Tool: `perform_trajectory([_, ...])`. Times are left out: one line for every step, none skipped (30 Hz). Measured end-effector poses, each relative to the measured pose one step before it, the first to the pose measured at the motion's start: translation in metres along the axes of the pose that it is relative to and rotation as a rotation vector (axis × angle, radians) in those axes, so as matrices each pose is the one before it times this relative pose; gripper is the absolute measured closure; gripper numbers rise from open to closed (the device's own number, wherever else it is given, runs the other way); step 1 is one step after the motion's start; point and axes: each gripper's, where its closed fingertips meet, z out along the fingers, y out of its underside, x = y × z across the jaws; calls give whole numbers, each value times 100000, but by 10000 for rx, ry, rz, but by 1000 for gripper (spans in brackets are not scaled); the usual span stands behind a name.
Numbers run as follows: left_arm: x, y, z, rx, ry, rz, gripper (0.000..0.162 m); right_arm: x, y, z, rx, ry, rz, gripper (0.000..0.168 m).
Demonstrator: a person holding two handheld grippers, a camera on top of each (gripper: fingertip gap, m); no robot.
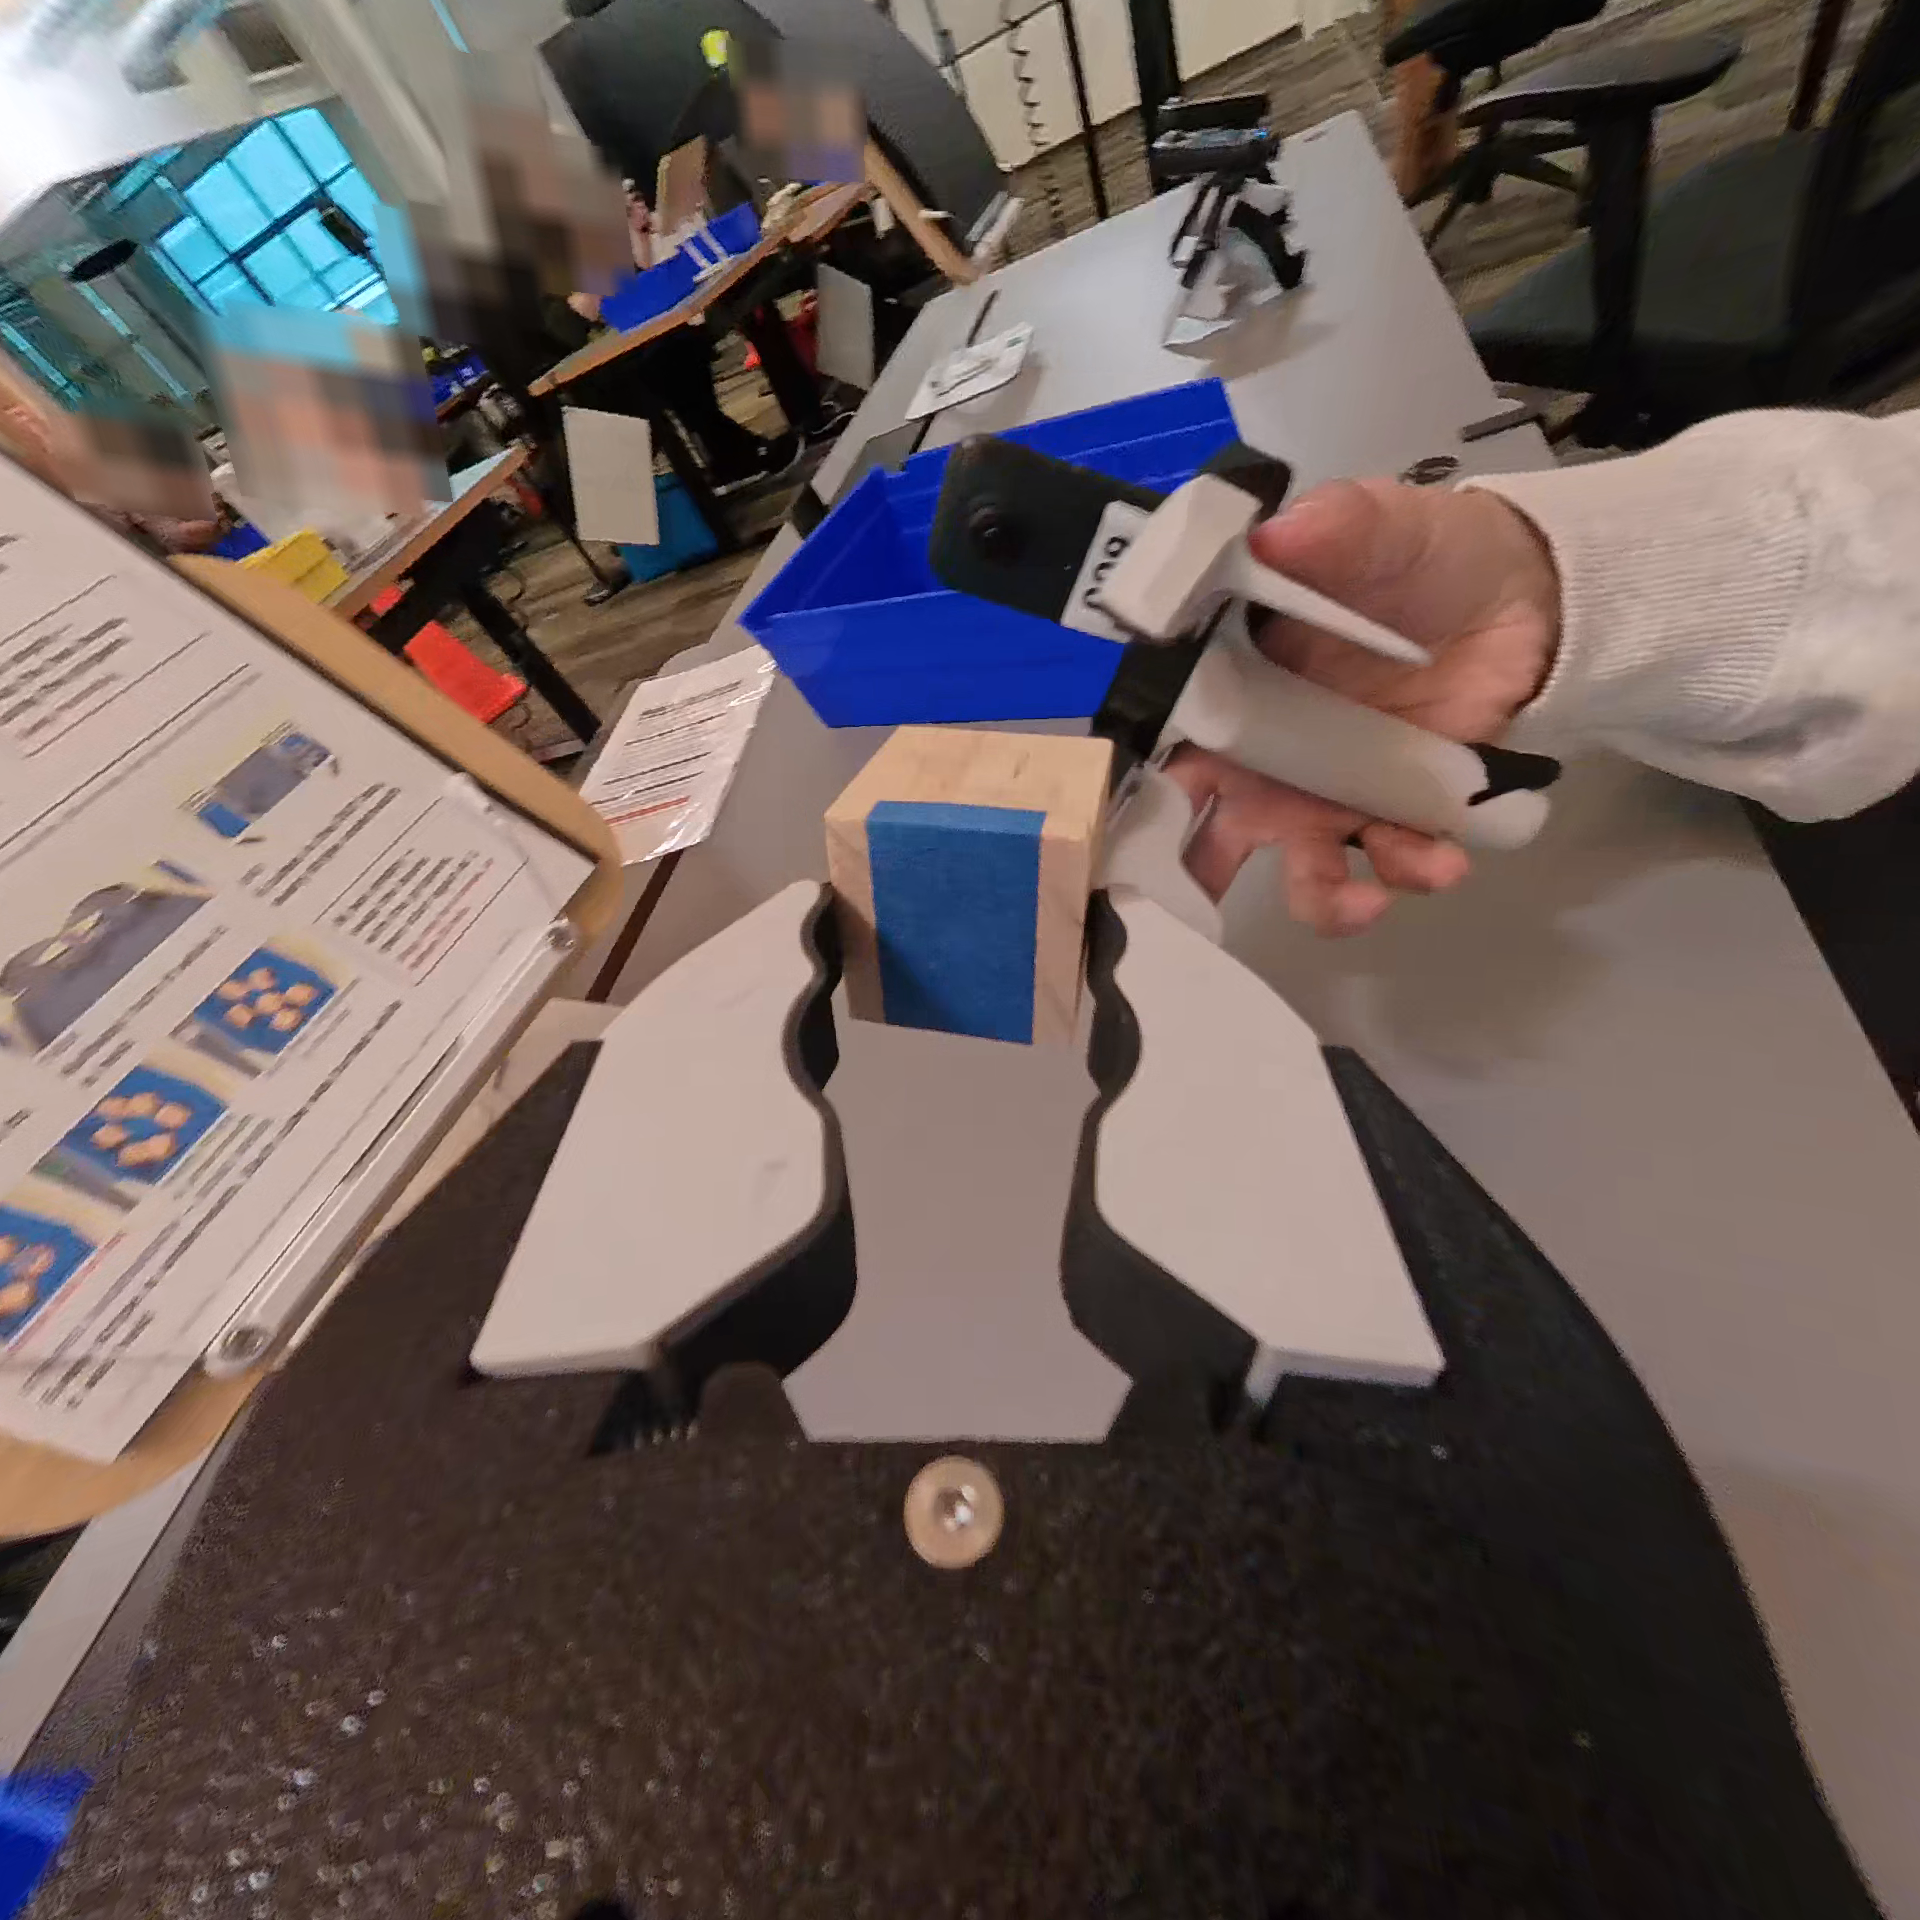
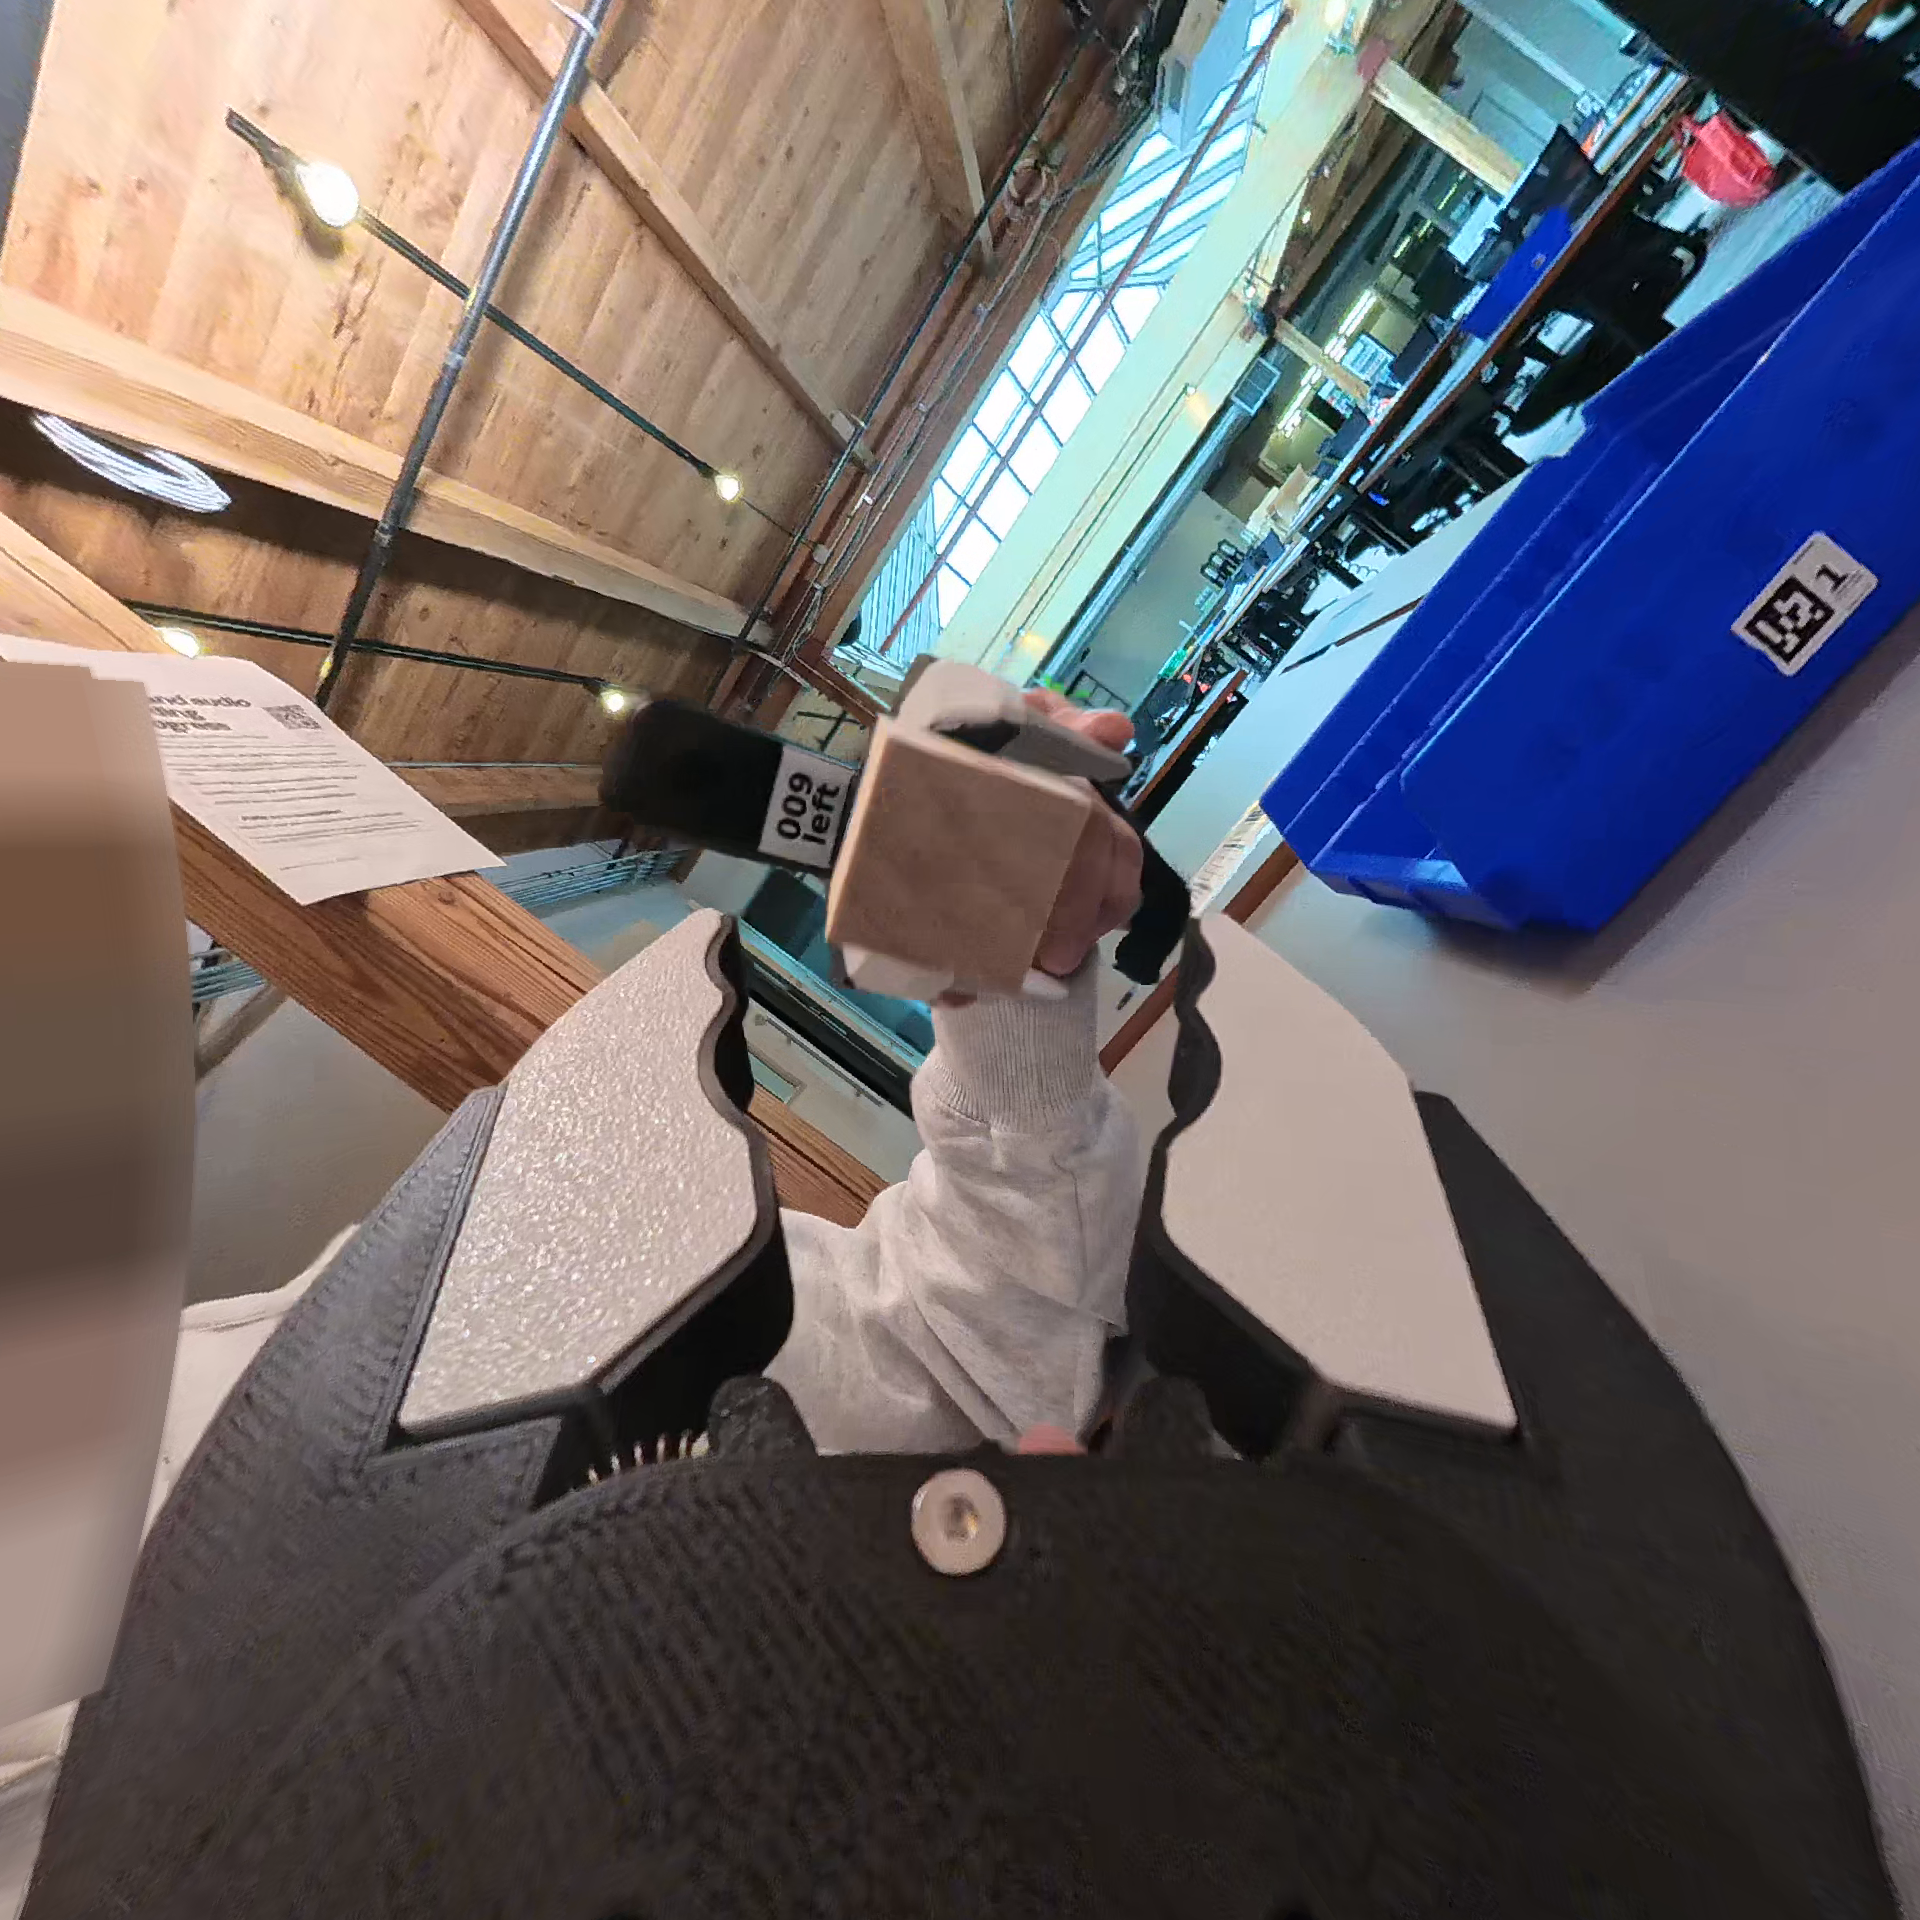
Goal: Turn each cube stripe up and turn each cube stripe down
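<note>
Left gripper [image 1: 961, 935] clenching wooden cube [image 1: 961, 883] at frame centre, blue stripe [image 1: 954, 920] facing camera — right gripper [image 2: 961, 966] hanging released, fingers spread, blue bin [image 2: 1621, 665] upper right.

Cube [image 1: 956, 894] lower part hidden between the left gripper [image 1: 956, 971] fingers, right gripper [image 1: 1164, 831] tips hidden behind cube, instruction board [image 1: 208, 935] cut off at left edge with blurred print, blue bin [image 2: 1621, 644] cropped right.
</note>
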Motion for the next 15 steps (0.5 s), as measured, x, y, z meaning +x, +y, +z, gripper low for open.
perform_trajectory([501,-92,318,7,149,144,117,-71,33,0,56,-88,173,89])
perform_trajectory([428,-1,290,-54,150,94,117,-118,10,31,42,-130,172,89])
perform_trajectory([289,22,250,-63,82,72,117,-80,57,58,2,-90,141,89])
perform_trajectory([208,-50,213,-11,33,68,117,19,119,98,-60,-16,52,89])
perform_trajectory([248,-87,180,17,77,36,117,-17,119,107,-53,-21,0,89])
perform_trajectory([148,-62,163,23,26,37,117,-101,159,144,-80,-70,41,95])
perform_trajectory([26,19,147,-6,-57,56,117,-106,245,155,-147,-86,23,100])
perform_trajectory([70,139,139,-52,8,9,117,52,209,109,-150,10,-87,105])
perform_trajectory([70,119,112,-30,26,-46,117,83,66,39,-40,39,-85,119])
perform_trajectory([-43,101,88,-6,-66,-20,117,102,-125,-23,74,18,-27,119])
perform_trajectory([15,201,116,-65,-41,11,117,188,40,-77,-70,58,-8,120])
perform_trajectory([50,222,156,-83,-30,2,117,226,68,-123,-98,97,-105,120])
perform_trajectory([35,201,183,-62,-54,-19,117,233,8,-156,-32,157,-70,120])
perform_trajectory([29,84,198,25,-94,-59,117,138,-39,-151,-2,135,-28,121])
perform_trajectory([-34,-19,193,111,-119,-111,117,57,-86,-205,-14,151,-58,121])
